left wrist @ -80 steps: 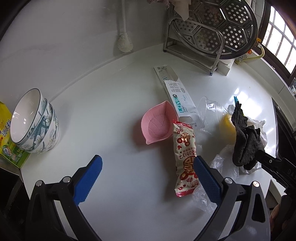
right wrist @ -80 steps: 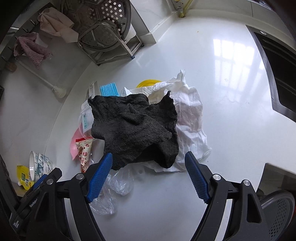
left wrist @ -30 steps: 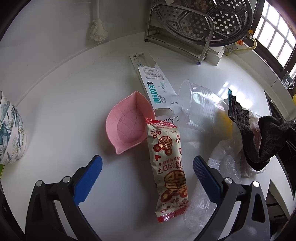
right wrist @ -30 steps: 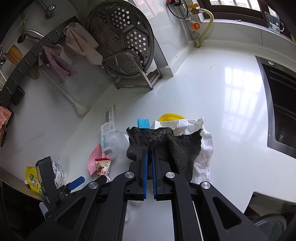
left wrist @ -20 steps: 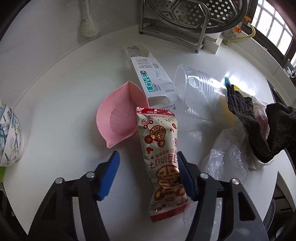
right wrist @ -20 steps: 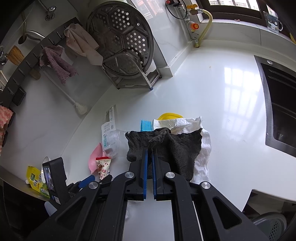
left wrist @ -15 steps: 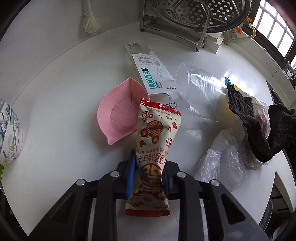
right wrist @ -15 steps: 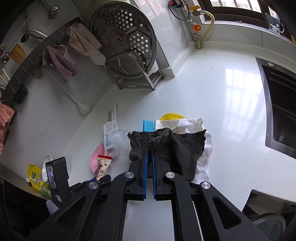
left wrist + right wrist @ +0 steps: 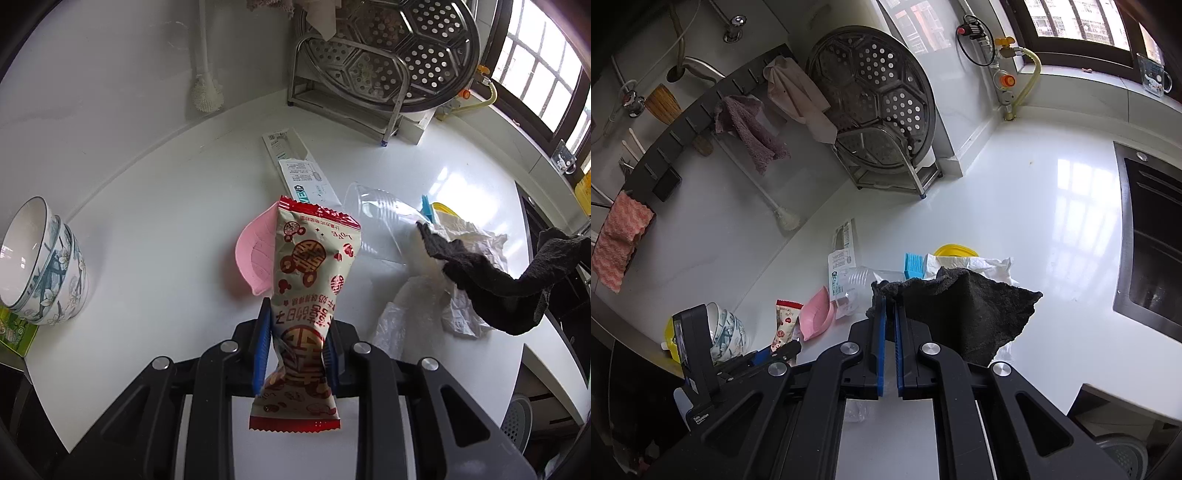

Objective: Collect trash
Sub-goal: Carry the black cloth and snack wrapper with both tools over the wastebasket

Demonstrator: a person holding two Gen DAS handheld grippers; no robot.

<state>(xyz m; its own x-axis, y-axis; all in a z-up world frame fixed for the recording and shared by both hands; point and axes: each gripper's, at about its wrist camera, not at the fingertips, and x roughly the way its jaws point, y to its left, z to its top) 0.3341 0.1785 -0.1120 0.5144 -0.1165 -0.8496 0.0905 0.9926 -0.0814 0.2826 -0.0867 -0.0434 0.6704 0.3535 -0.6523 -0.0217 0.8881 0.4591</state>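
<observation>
Foil snack wrapper [image 9: 314, 280], lifted clear of the table [image 9: 166, 229], is clenched in the left tongs [image 9: 294, 343] near its tail; it may slip. Right tongs [image 9: 889, 347] clamp a dark cloth [image 9: 964, 314] that could snag the clear cup [image 9: 380, 229] at 2 o'clock.

White counter [image 9: 155, 206]. Two stacked patterned bowls [image 9: 40, 266] at its left edge, green-yellow packet [image 9: 14, 328] just beside them. Pink leaf-shaped dish [image 9: 255, 254] mid-counter. Perforated steel steamer tray [image 9: 871, 99] upright in a wire rack [image 9: 343, 103] by the back wall. White brush [image 9: 207, 92] leaning on the wall. Cloths [image 9: 750, 133] hang from a hook rail. Black cooktop [image 9: 1152, 240] far right.
</observation>
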